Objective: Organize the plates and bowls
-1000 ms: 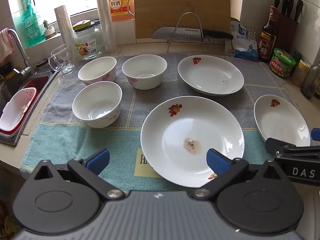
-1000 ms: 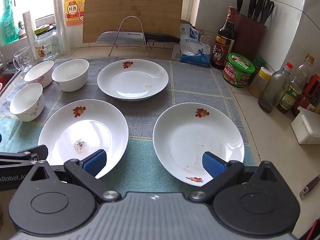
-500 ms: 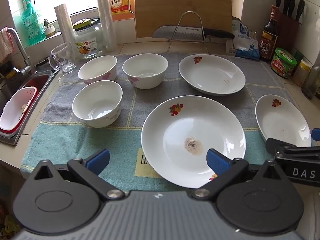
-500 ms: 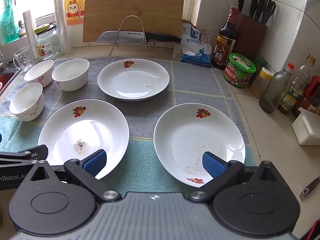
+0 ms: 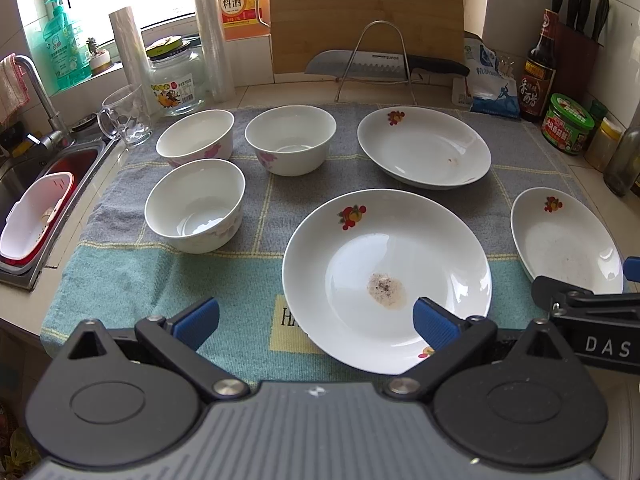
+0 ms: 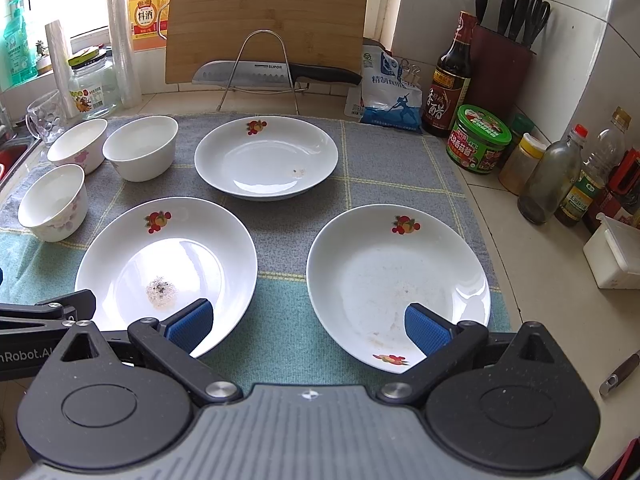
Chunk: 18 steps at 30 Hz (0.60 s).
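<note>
Three white plates with fruit prints lie on a towel: a near-left plate (image 5: 384, 276) (image 6: 168, 272) with a food stain, a near-right plate (image 5: 564, 240) (image 6: 396, 284), and a far plate (image 5: 424, 148) (image 6: 266, 158). Three white bowls stand at the left: (image 5: 196, 204), (image 5: 196, 138), (image 5: 290, 138); they also show in the right wrist view (image 6: 54, 200), (image 6: 78, 144), (image 6: 140, 146). My left gripper (image 5: 316, 320) is open and empty over the near-left plate's front edge. My right gripper (image 6: 308, 326) is open and empty between the two near plates.
A sink (image 5: 36, 184) with a red-and-white strainer lies left. A glass mug (image 5: 126, 114), jar, knife on a wire rack (image 5: 380, 68), cutting board, salt bag (image 6: 390, 94), sauce bottles (image 6: 448, 80) and a green-lidded jar (image 6: 480, 138) line the back and right.
Both grippers have crept slightly forward over the towel. Plates and bowls have not moved.
</note>
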### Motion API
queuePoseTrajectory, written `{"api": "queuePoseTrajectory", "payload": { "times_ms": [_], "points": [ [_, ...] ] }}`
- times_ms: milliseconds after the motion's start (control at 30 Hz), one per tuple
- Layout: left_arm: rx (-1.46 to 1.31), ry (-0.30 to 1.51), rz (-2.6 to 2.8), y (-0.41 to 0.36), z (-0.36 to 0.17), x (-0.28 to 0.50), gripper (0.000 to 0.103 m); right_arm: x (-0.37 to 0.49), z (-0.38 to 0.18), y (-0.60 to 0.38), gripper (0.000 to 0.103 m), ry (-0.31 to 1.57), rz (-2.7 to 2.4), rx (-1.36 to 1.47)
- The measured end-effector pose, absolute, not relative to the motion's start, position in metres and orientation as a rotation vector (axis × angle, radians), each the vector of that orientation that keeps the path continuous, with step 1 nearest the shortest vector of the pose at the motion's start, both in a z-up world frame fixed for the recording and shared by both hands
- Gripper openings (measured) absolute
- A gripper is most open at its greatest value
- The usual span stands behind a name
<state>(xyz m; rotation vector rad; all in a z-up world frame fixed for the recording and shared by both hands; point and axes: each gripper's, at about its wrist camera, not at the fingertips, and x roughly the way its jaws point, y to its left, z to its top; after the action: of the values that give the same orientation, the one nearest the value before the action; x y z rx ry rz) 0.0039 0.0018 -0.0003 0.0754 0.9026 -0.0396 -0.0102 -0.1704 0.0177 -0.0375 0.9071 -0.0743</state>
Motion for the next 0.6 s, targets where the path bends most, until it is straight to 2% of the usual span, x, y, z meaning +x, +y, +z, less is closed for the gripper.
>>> {"api": "queuePoseTrajectory", "payload": {
  "times_ms": [600],
  "points": [
    [0.075, 0.898, -0.04, 0.0023, 0.0, 0.001, 0.102, -0.0123, 0.0189, -0.1711, 0.103, 0.902, -0.074, -0.039]
  ]
}}
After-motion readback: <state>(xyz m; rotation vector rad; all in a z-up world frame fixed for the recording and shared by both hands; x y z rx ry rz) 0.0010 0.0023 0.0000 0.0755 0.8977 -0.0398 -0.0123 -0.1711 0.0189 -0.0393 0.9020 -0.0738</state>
